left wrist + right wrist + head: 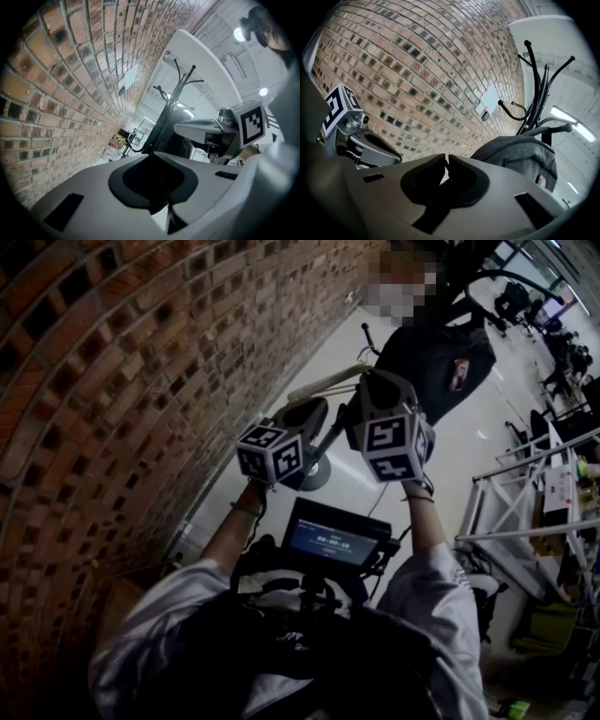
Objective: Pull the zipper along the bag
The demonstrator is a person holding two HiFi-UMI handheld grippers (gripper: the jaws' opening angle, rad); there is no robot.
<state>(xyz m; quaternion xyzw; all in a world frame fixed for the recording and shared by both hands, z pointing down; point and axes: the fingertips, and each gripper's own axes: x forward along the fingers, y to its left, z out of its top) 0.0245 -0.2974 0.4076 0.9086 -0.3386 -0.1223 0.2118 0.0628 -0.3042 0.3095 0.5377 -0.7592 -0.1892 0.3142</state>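
Both grippers are raised before a hanging bag, neither one holding anything. Your left gripper has its dark pads pressed together on nothing, aimed past the coat stand. Your right gripper is likewise clenched to a hairline slit and empty. The grey bag hangs off the stand's hooks at about three o'clock from its jaws, well apart, with the brick wall behind. From your head view the bag sits at one o'clock beyond the right marker cube.

The zipper itself cannot be made out with certainty. The reach has not closed, so swing both tools toward three o'clock and part the jaws before contact. Pinch the fabric beside the track with one to brace it. Take the pull tab squarely with the other, then draw along the track rather than away from it.
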